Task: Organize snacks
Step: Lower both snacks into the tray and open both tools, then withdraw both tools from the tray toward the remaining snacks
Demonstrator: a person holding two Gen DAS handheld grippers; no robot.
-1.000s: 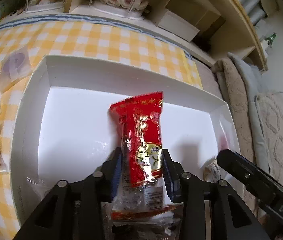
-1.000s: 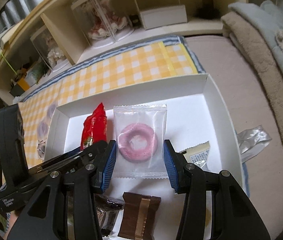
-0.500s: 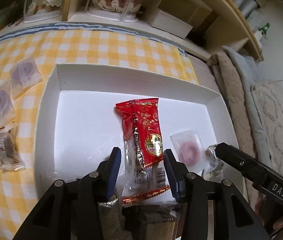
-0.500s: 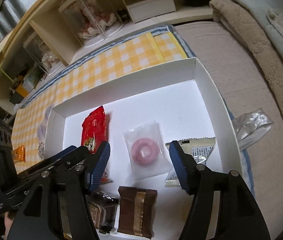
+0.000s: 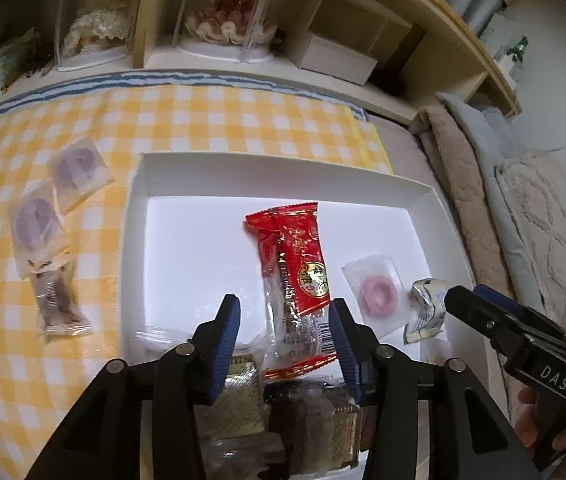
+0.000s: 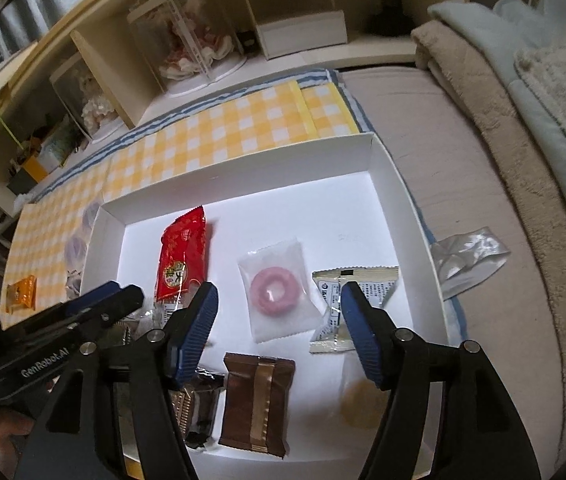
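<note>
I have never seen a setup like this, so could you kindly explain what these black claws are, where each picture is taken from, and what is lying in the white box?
No robot here: a person holds a two-finger gripper in each hand, with a fisheye camera looking along its fingers. One picture comes from the left gripper, the other from the right gripper.

The white box sits on a yellow checked cloth. In it lie a red snack packet, a pink ring sweet in a clear bag, a brown wrapped bar and a pale printed packet. More sweets wait on the cloth.

Both grippers have just been opening; neither grips anything.
</note>
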